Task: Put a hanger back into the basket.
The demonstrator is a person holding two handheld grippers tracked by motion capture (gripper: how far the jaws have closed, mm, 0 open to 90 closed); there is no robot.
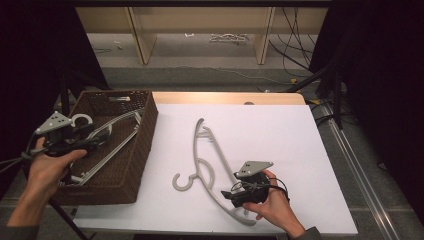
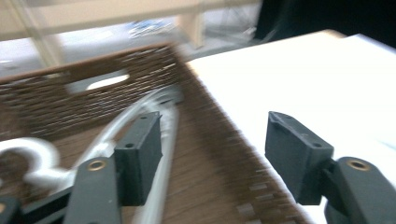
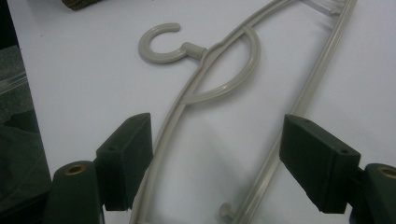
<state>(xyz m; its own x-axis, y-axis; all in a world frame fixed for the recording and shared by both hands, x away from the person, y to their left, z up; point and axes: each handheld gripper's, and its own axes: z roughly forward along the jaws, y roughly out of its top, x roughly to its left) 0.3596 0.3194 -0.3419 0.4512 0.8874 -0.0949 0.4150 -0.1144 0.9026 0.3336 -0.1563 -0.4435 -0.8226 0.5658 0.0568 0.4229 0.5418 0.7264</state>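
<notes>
Lying flat on the white table (image 1: 300, 135) beside the wicker basket (image 1: 142, 150), a light, stiff, slick plastic hanger (image 1: 210, 165), best pinched on one thin bar near the hook; right gripper (image 3: 217, 154) agape astride both bars, gripping nothing; left gripper (image 2: 212, 154) agape, empty, over the basket.

Two plastic hangers are in sight: one grey hanger (image 1: 207, 165) lies flat on the white counter (image 1: 280, 145), and one white hanger (image 1: 107, 137) lies inside the basket. There is one brown wicker basket (image 1: 142, 145). Two hand-held grippers are present, a left gripper (image 1: 97, 135) and a right gripper (image 1: 227, 196).
</notes>
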